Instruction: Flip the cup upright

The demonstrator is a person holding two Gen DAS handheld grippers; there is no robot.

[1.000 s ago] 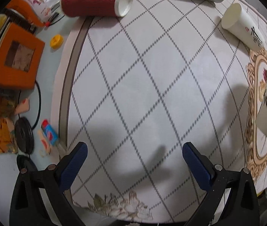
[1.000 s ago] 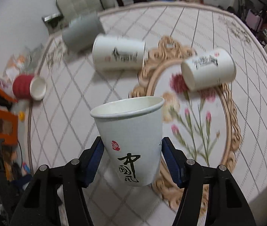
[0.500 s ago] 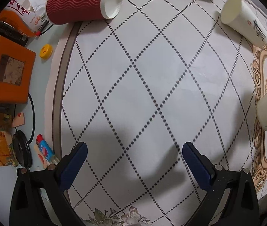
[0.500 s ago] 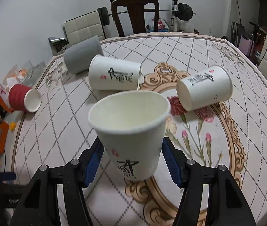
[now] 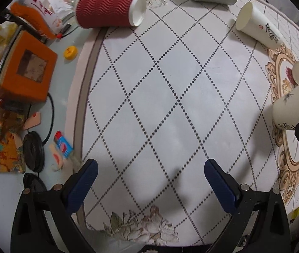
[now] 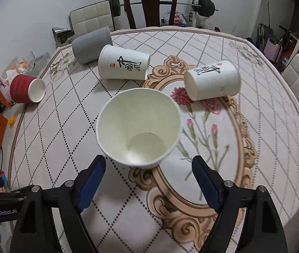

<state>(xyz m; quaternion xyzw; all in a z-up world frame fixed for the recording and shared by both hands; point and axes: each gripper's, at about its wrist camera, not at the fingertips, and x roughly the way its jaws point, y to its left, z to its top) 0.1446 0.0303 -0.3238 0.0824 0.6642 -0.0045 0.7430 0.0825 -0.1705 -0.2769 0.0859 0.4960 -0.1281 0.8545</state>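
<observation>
Half a second ago the right gripper [image 6: 147, 176] was pinching the white paper cup [image 6: 138, 127] between its blue pads; now the jaws stand spread wide, both pads clear of the cup's sides, and the cup stands on its base on the tablecloth [image 6: 65, 126] just ahead of the fingers, mouth up, at the near edge of the ornate floral medallion [image 6: 219, 139]. From the left wrist view the same cup [image 5: 292, 107] appears at the far right, with part of the right gripper just beside it. The left gripper [image 5: 149, 181] hangs over bare checked cloth, its jaws also spread and holding nothing, well apart from any cup. By my judgement the step in hand is the release and retreat, and doing it well means drawing the right gripper straight back along its own axis, keeping the pads level and equally clear on both sides so neither brushes the light paper wall and tips it. A thin empty cup like this will likely topple at a small nudge, so any sideways swing should wait until the fingers are well behind it. Four other cups lie on their sides: a white lettered cup [image 6: 124, 65], a second white cup [image 6: 212, 80], a grey cup [image 6: 91, 45] and a red ribbed cup [image 6: 26, 88]. If more are to be righted, the nearest white ones look the simplest next reach.
</observation>
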